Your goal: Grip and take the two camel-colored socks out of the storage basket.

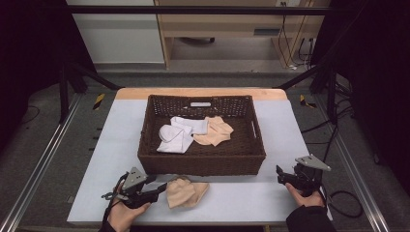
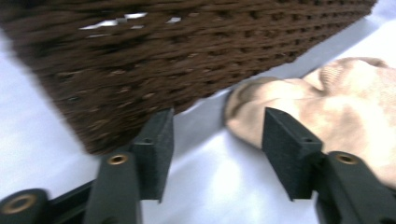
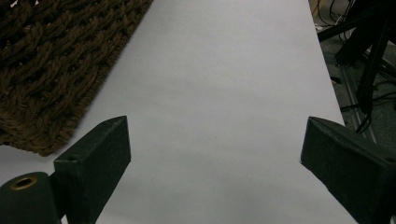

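Left claw [image 1: 155, 192] agape beside beige sock [image 1: 185, 192] — basket [image 1: 200, 163] behind

Your basket [image 1: 201, 157] sits mid-table [image 1: 116, 145], reaching toward the far edge. In it two socks lie side by side: one [image 1: 176, 135] left, one [image 1: 215, 130] right, touching. A third sock [image 1: 186, 192] lies on the table before the basket's near wall, left of centre. Your left gripper [image 1: 157, 188] sits just left of that sock; your right gripper [image 1: 280, 175] rests near the near right corner.

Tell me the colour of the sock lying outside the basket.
Beige sock; the high view shows it best.
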Demonstrator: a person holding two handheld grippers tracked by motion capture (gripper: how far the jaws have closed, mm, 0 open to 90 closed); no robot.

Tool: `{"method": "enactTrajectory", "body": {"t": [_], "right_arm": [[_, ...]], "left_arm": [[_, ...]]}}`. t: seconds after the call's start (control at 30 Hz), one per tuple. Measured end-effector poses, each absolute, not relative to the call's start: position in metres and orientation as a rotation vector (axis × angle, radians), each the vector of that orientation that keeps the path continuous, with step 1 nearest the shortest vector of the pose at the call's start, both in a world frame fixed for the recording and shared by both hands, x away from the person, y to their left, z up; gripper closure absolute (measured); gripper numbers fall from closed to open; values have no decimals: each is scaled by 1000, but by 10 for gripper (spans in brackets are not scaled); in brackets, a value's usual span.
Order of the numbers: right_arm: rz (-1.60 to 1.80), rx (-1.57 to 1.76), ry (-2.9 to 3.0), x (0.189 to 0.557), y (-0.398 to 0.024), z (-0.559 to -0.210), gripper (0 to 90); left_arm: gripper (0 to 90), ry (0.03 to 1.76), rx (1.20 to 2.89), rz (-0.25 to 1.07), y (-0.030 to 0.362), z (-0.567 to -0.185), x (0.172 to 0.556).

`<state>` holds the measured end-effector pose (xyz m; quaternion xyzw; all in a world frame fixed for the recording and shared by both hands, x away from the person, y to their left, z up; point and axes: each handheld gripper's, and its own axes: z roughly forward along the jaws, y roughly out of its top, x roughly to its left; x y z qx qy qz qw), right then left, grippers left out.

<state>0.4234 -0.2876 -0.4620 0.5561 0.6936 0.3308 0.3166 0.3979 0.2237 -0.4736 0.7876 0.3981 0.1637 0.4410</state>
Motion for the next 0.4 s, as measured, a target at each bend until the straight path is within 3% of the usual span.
{"method": "enactTrajectory", "body": {"t": [0.2, 0.4], "right_arm": [[869, 1472, 1828, 424, -288, -463, 73], [862, 1474, 1833, 424, -289, -463, 67]], "left_arm": [[304, 1057, 1935, 463, 246, -474, 399], [263, 1123, 1925, 508, 266, -474, 404]]}}
